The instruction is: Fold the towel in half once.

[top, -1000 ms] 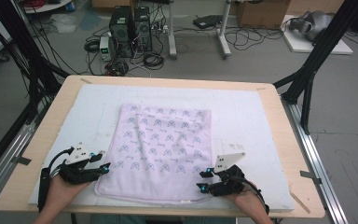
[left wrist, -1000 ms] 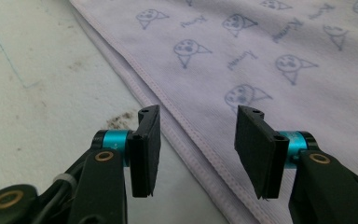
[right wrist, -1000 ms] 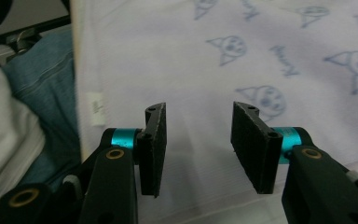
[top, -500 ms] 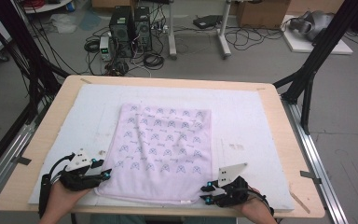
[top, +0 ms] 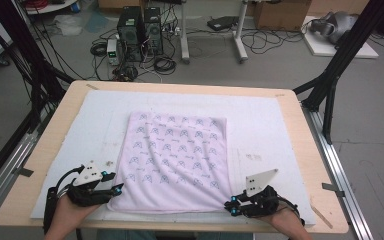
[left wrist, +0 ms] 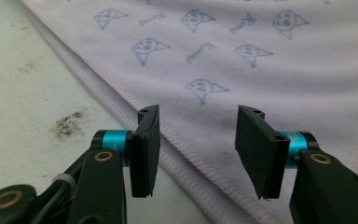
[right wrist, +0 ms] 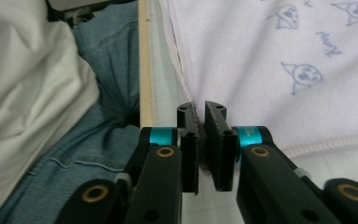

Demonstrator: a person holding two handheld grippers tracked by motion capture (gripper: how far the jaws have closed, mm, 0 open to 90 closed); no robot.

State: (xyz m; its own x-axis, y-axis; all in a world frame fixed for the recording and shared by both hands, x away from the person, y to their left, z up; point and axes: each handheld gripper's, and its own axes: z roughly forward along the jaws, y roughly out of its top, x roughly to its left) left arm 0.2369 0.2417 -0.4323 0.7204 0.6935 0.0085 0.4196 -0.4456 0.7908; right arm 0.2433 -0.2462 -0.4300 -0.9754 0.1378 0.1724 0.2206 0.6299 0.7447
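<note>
Two grippers at towel [top: 176, 160]: left gripper [left wrist: 198, 144] agape, right gripper [right wrist: 200, 140] pinching its corner.

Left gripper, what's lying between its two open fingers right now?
In the left gripper view, the left gripper is open over the stitched edge of the printed towel, with the white mat beside that edge. Nothing else lies between the fingers.

A lab or workshop: beyond the far edge of the wooden table [top: 300, 125], two black computer towers [top: 140, 27] stand on a bare grey floor [top: 380, 130] among loose cables [top: 165, 62]. Black frame struts [top: 347, 47] flank the table, and cardboard boxes [top: 277, 12] sit behind.
</note>
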